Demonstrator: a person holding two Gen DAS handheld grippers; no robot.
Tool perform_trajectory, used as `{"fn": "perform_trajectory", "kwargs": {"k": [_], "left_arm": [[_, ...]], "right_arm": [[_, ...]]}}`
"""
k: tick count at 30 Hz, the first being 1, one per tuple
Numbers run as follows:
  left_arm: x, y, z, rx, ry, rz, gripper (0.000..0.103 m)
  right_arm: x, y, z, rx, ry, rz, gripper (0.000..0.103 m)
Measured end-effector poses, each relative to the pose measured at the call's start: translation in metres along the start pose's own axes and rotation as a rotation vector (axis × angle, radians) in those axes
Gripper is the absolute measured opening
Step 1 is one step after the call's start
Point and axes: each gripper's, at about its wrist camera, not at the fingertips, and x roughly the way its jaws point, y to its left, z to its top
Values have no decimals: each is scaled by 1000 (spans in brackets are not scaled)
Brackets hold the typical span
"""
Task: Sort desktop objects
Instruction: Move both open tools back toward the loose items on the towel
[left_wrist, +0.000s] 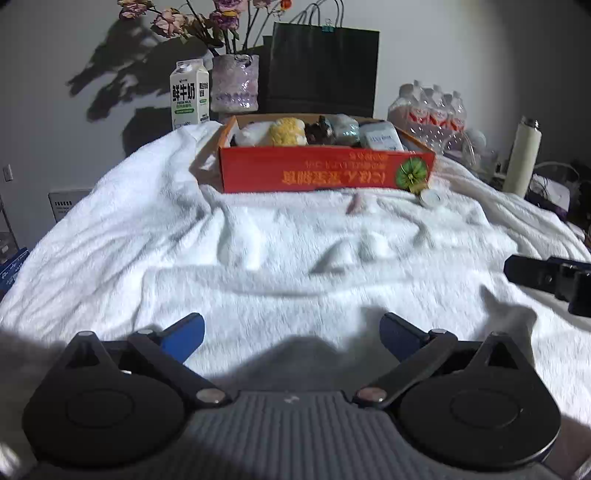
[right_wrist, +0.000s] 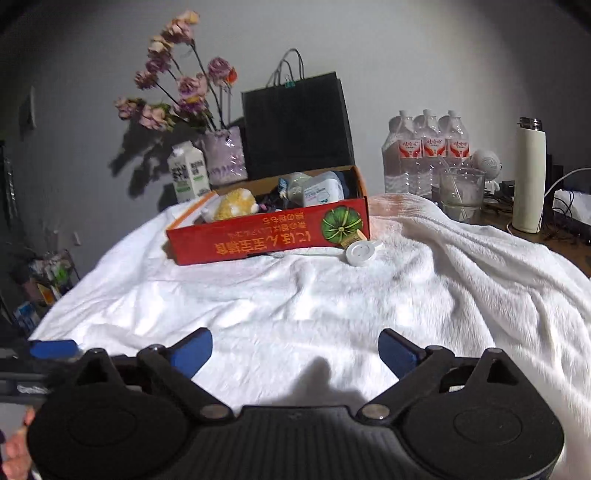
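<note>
A red cardboard box (left_wrist: 325, 173) (right_wrist: 266, 240) stands on a white towel (left_wrist: 258, 258) (right_wrist: 332, 295) toward the far side. It holds several items, among them a yellow plush (left_wrist: 288, 131) (right_wrist: 236, 205) and a white-blue packet (left_wrist: 380, 136) (right_wrist: 321, 192). A small white round object (left_wrist: 432, 198) (right_wrist: 360, 253) lies on the towel by the box's right front corner. A small pinkish object (left_wrist: 355, 204) lies in front of the box. My left gripper (left_wrist: 291, 332) is open and empty above the near towel. My right gripper (right_wrist: 295, 350) is open and empty too; it also shows in the left wrist view (left_wrist: 546, 277).
Behind the box stand a milk carton (left_wrist: 189, 94) (right_wrist: 188, 171), a flower vase (left_wrist: 234, 83) (right_wrist: 223, 155) and a black paper bag (left_wrist: 323, 70) (right_wrist: 295, 125). At the right are water bottles (left_wrist: 432, 110) (right_wrist: 426, 147), a glass jug (right_wrist: 461, 192) and a white flask (left_wrist: 522, 155) (right_wrist: 528, 177).
</note>
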Motion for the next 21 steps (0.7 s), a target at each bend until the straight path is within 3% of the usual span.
{"fn": "perform_trajectory", "kwargs": {"k": [7,21], "left_arm": [[12,-2,-8,25,39,-13,103],[16,4,-6,7,40,-11,103]], "right_arm": [[-23,5,-15,-129,-106,-104,99],[-7,10,-21,-138,-63,-114,99]]}}
